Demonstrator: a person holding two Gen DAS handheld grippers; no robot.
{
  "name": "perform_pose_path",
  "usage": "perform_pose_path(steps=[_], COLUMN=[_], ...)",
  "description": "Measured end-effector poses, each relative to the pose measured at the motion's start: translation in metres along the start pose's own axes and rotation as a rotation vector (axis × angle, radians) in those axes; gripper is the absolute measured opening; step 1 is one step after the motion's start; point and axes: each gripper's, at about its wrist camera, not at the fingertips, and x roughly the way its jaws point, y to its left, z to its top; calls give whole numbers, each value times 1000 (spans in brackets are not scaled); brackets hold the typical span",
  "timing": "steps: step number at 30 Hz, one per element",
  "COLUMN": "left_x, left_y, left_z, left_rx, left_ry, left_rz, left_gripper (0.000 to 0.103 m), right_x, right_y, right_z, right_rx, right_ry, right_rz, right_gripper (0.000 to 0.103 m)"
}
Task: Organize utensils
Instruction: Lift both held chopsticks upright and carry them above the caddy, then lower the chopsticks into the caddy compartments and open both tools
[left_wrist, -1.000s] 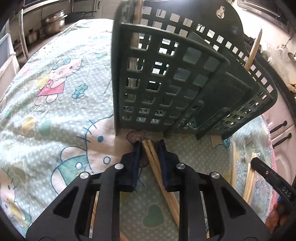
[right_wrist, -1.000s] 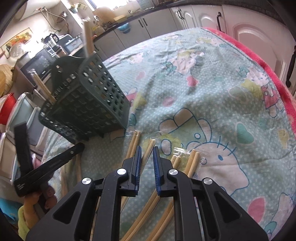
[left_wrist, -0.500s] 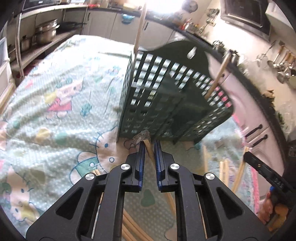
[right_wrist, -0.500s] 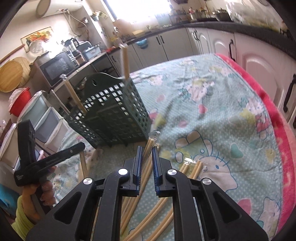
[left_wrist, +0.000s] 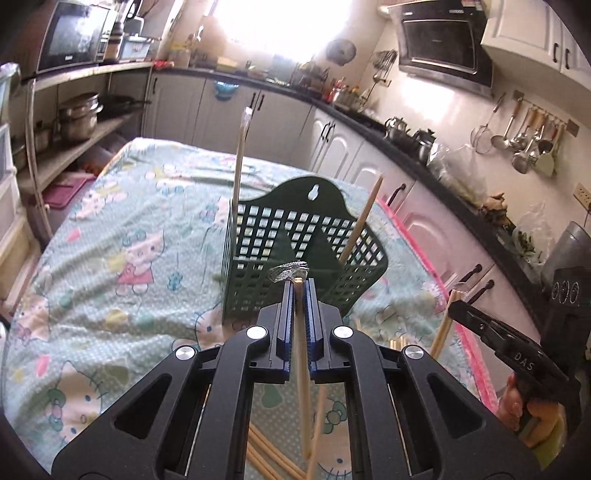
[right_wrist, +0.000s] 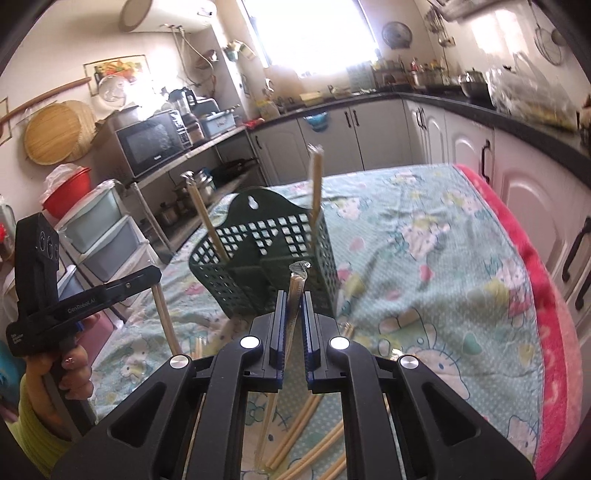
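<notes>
Now | left claw (left_wrist: 299, 291) clenched on wrapped chopsticks (left_wrist: 302, 354), right claw (right_wrist: 293, 306) likewise (right_wrist: 293, 295), both near basket (left_wrist: 295, 236) | light, stiff, wrap likely slippery | grip near top

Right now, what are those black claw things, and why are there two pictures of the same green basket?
Those claws are hand-held grippers, one in each of a person's hands. Each carries a camera looking along its two fingers, so one picture comes from the left gripper and one from the right gripper. Each picture also shows the other gripper off to the side. Each gripper is shut on wrapped chopsticks: the left one's pair and the right one's pair. The green basket stands on a cartoon-cat tablecloth and already has chopsticks sticking up in it. More loose chopsticks lie on the cloth.
</notes>
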Motion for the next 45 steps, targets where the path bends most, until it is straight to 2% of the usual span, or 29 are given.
perform_pose_path(steps=[9, 28, 45], left_x=[-22, -57, -74], left_y=[-1, -6, -22], left_z=[9, 43, 92], left_rx=[7, 15, 26], left_ry=[-49, -161, -307], left_rz=[-17, -43, -16], left_gripper=[3, 3, 3], right_x=[-14, -18, -34], right_y=[21, 43, 70], right_z=[10, 33, 82], right_rx=[-59, -106, -147], right_ry=[-56, -112, -231], right_rz=[13, 48, 86], right_gripper=[7, 6, 6])
